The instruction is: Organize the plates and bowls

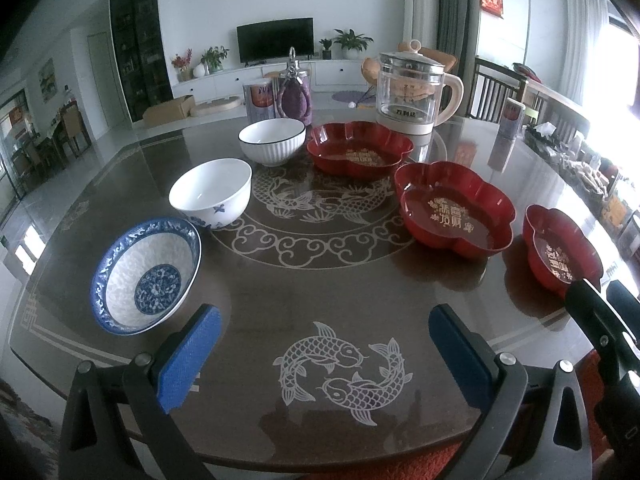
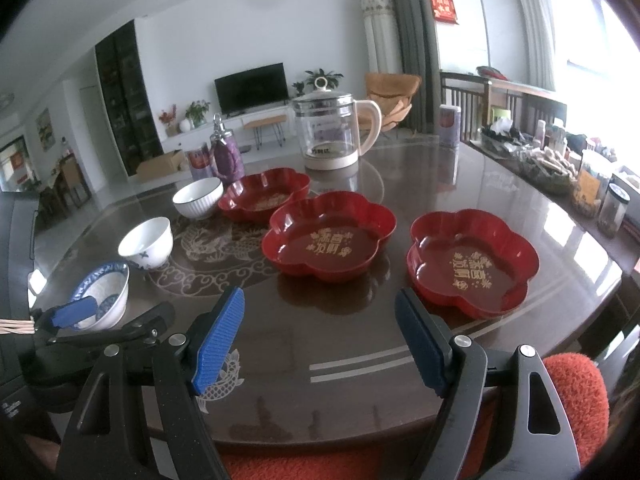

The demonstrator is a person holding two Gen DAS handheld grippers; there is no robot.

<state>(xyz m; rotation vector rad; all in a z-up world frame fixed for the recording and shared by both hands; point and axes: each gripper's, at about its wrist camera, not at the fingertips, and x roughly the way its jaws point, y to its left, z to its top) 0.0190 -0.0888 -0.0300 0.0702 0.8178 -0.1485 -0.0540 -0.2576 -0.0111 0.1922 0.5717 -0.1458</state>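
Left wrist view: dark counter [image 1: 320, 288] with fish inlay. Three red flower-shaped plates [image 1: 456, 210] run along the right, well apart. Three bowls run along the left: ribbed white bowl [image 1: 272, 142] farthest, white bowl with blue flower [image 1: 211, 194] in the middle, blue-patterned bowl [image 1: 146, 274] nearest. Glass kettle [image 1: 416, 94] stands behind the plates. Left gripper [image 1: 324, 354] has fingers wide, nothing between them, above bare counter. Right gripper [image 2: 320, 342] likewise, fingers wide, empty, just short of the nearest two plates.

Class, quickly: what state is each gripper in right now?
Left gripper: open, holding nothing.
Right gripper: open, holding nothing.
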